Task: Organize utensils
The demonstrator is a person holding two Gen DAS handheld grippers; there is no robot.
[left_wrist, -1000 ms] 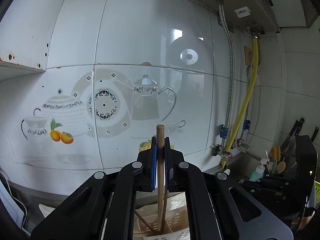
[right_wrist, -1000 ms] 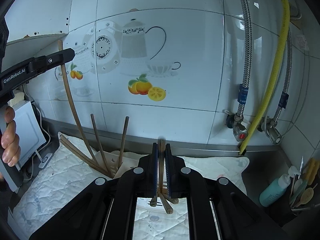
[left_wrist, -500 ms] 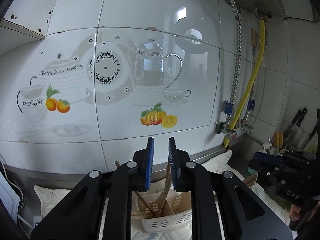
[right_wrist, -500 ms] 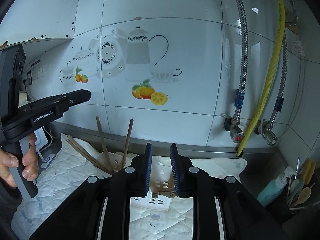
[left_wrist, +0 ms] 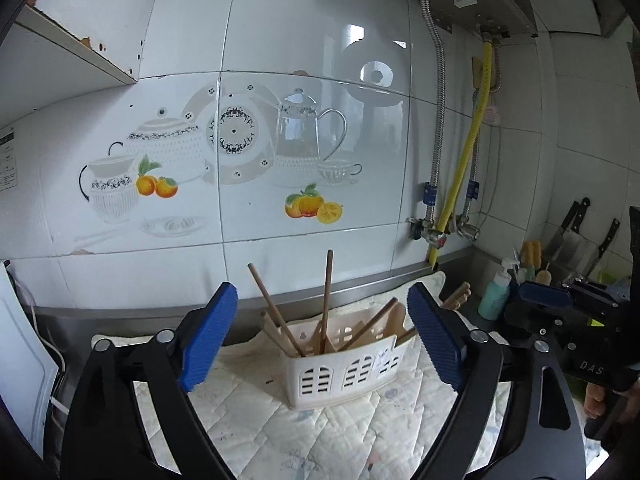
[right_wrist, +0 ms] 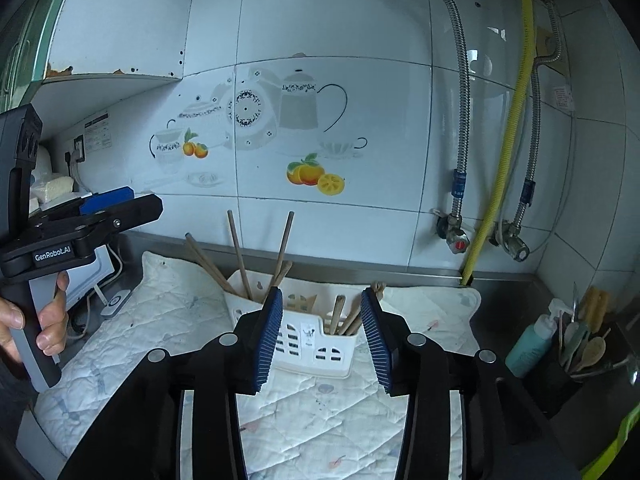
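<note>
My left gripper [left_wrist: 320,336] and right gripper [right_wrist: 320,336] both point slightly downward at the white utensil caddy [left_wrist: 344,368]. Both sets of jaws are opening, the left wide, the right partway, and neither holds anything. The caddy stands on the quilted mat [left_wrist: 320,440], near the tiled wall [left_wrist: 312,40], with bare mat on the near side of the caddy. Wooden chopsticks [left_wrist: 327,300] stand tilted inside the caddy, beyond my jaws and apart from the pads.
</note>
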